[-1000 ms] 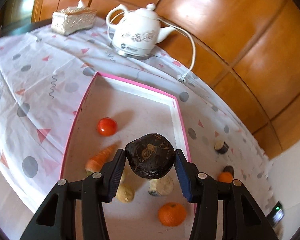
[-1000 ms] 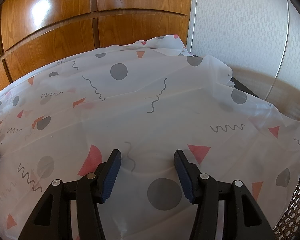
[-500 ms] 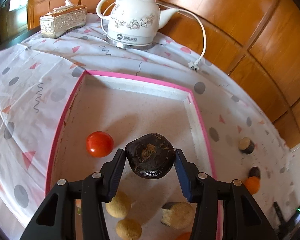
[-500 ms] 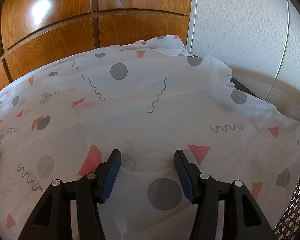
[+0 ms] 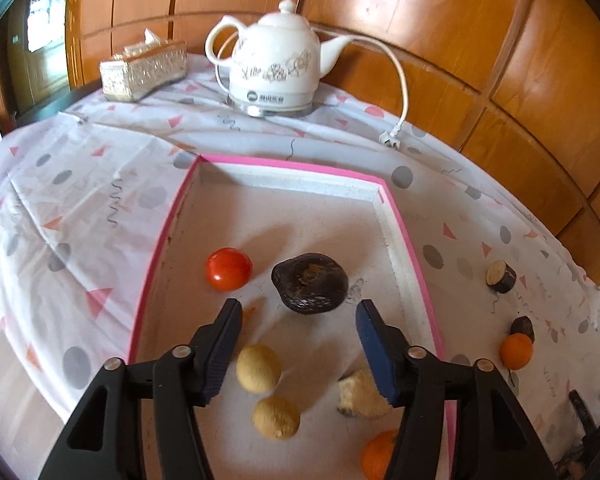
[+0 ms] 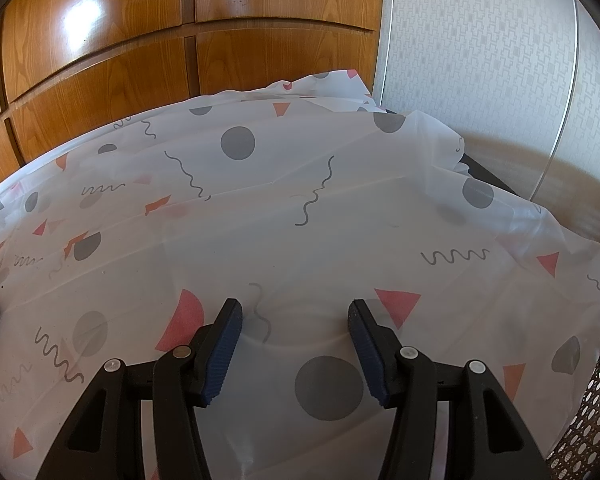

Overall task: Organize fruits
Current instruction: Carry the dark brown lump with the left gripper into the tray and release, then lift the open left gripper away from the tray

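We had just been spreading the left claw, and the dark fruit it had carried a moment earlier now lay free on the floor of the pink-rimmed tray, beside the tomato near the middle. That piece looked delivered. Our right claw hung released and empty over the worktop. A small orange near the worktop's right edge remained outside.

One pink tray holds one tomato, one dark fruit, two yellow balls, one orange and one pale cut piece. Outside it lie one orange and two dark pieces, with one kettle and one tissue box
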`<state>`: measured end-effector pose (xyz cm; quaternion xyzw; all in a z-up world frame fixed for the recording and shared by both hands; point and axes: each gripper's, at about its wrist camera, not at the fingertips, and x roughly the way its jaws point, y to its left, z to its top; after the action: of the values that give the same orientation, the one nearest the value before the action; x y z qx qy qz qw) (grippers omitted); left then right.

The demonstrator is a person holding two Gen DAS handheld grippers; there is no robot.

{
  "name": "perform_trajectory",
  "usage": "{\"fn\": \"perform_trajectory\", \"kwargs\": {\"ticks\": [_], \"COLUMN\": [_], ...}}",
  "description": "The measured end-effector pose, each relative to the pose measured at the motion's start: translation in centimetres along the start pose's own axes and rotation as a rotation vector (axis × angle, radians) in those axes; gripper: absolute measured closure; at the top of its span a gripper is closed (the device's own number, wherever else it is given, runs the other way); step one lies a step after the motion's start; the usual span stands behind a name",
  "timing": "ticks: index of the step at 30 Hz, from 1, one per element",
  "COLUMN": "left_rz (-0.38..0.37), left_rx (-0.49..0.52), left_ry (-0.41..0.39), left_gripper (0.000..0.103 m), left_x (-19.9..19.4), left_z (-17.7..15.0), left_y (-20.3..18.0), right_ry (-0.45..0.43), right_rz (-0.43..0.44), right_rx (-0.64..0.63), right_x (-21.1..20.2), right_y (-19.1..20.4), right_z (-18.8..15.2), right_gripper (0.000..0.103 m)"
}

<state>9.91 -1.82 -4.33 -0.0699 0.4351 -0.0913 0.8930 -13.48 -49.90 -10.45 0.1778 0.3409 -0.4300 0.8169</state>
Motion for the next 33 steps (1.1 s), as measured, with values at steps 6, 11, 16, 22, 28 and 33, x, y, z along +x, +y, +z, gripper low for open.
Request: {"fn": "perform_trajectory", "kwargs": {"ticks": [6,11,16,22,28,33], "left_rz": [0.003,0.014,0.056,0.095,0.103,0.099], "left_rx": [0.035,0.031,0.024,-0.003,-0.016,-0.021], "left_ry": [-0.055,-0.086,-0.108,-0.116,-0.129,-0.124], "left_gripper": [0.037,0.031,0.025,0.020,0.014,0.014], "left_x": [-2.5,-4.1,-4.9,-5.1,-5.5,-5.4], "left_z": [-0.9,-2.0,-3.3,-4.0,-4.0,-4.1], "left_y": [-0.4,-0.3,0.0,1.0,1.5,1.8], "right_ry": [0.000,0.000,-0.001,-0.001,-0.001,-0.001], "right_rz": [0.003,0.004,0.005,0.005,0.004,0.003], "right_rx": [0.001,0.002,0.003,0.003,0.002,0.001], "right_x": [0.0,-0.1,-0.1,-0.1,-0.1,-0.1], "right_y": [0.1,0.1,0.2,0.2,0.2,0.3], "right_z": [0.0,0.0,-0.1,-0.1,-0.1,-0.1], "right_gripper": [0.047,0.047,0.047,0.047,0.047,0.047]}}
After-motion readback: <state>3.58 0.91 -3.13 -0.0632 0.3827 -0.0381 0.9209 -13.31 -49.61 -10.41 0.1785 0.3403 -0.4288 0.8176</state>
